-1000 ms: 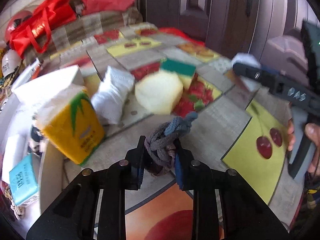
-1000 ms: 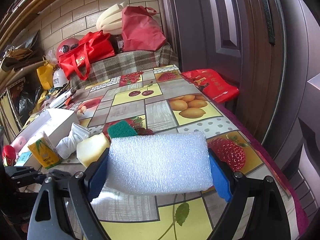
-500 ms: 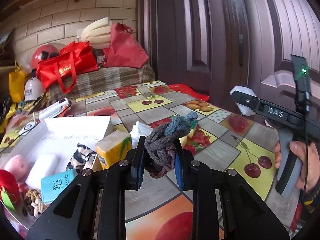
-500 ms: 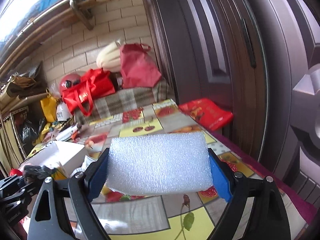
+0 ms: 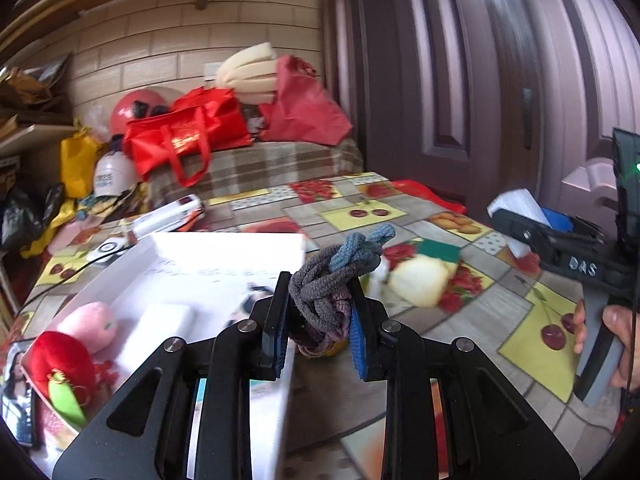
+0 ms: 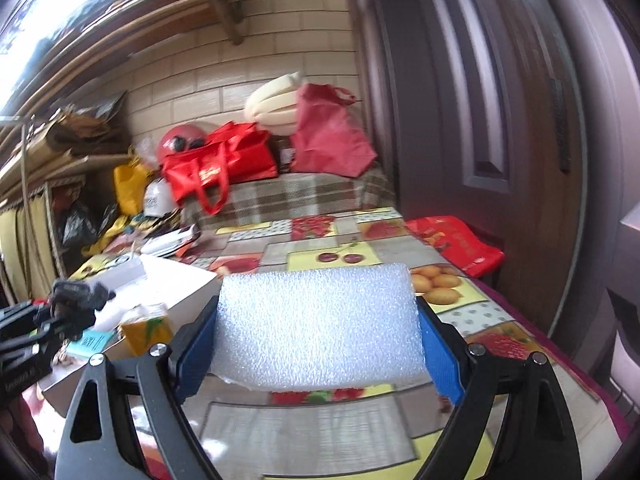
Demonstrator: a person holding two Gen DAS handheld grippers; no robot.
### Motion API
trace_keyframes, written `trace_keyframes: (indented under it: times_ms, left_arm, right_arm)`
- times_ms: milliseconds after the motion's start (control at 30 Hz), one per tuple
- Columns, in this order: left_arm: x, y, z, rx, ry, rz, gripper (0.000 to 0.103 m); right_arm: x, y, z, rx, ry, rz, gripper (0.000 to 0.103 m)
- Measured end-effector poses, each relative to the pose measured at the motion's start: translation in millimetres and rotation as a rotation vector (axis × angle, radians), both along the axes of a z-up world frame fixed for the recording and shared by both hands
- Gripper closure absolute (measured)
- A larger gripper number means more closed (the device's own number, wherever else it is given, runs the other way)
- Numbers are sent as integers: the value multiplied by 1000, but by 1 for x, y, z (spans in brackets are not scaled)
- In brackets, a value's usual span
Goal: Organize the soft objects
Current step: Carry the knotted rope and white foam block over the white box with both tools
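My left gripper [image 5: 318,316] is shut on a knotted grey and blue rope toy [image 5: 336,276] and holds it in the air at the near right edge of the white box [image 5: 224,248]. The box holds a pink plush [image 5: 90,326], a red plush [image 5: 60,364] and a white foam block [image 5: 154,332]. My right gripper [image 6: 318,334] is shut on a white foam sheet [image 6: 318,326], held above the table. The right gripper also shows in the left wrist view [image 5: 524,220] at the right. The left gripper shows in the right wrist view [image 6: 68,304] at the left.
A pale yellow sponge [image 5: 418,286] and a green scouring pad [image 5: 440,250] lie on the fruit-patterned tablecloth [image 5: 480,312]. A yellow tissue pack [image 6: 146,330] stands by the box. Red bags [image 6: 218,166] sit on a checked couch behind. A dark door [image 6: 480,100] is at the right.
Both grippers have risen from the table with their loads. The left gripper has swung left, from above the bare tablecloth to the edge of the white box.
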State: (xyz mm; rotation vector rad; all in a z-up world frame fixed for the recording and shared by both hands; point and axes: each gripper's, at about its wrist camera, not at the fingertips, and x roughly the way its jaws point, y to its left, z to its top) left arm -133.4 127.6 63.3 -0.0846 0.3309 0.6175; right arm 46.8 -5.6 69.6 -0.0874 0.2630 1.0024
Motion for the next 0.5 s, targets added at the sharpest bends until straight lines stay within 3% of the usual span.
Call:
trace_keyframes:
  times_ms: [500]
  left_arm:
    - [-42, 42, -4, -18, -13, 129, 78]
  right_arm:
    - [-39, 36, -3, -38, -56, 128, 13]
